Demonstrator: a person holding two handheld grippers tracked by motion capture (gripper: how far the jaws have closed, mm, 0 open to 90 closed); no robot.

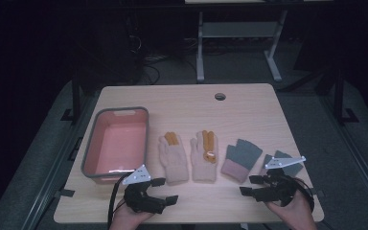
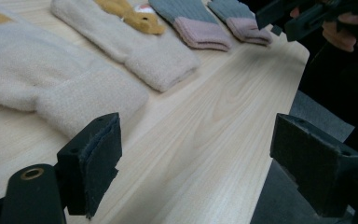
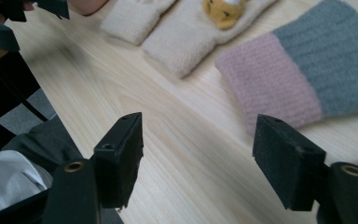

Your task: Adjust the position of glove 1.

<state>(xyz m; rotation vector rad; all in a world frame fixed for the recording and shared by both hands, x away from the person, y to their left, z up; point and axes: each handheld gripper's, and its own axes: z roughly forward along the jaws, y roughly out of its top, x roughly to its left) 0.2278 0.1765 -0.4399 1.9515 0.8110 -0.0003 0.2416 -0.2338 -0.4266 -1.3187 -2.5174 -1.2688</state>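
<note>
Two cream gloves with orange fingers lie side by side mid-table, the left one point(image 1: 173, 158) and the right one point(image 1: 205, 155) with a small animal patch. Right of them lie two grey gloves with pink cuffs, one point(image 1: 239, 158) in full view and one point(image 1: 287, 165) partly under my right hand's plate. My left gripper point(image 1: 166, 190) hovers open near the front edge, below the left cream glove point(image 2: 51, 79), with bare wood between its jaws. Open as well, my right gripper point(image 1: 250, 185) points left, with the pink cuff point(image 3: 275, 79) just beyond its jaws.
A pink bin with a grey rim point(image 1: 92, 143) stands at the table's left, nothing in it. A round cable hole point(image 1: 220, 97) sits near the far edge. The table's front edge point(image 2: 279, 93) runs close by both grippers. Desk legs and cables stand behind the table.
</note>
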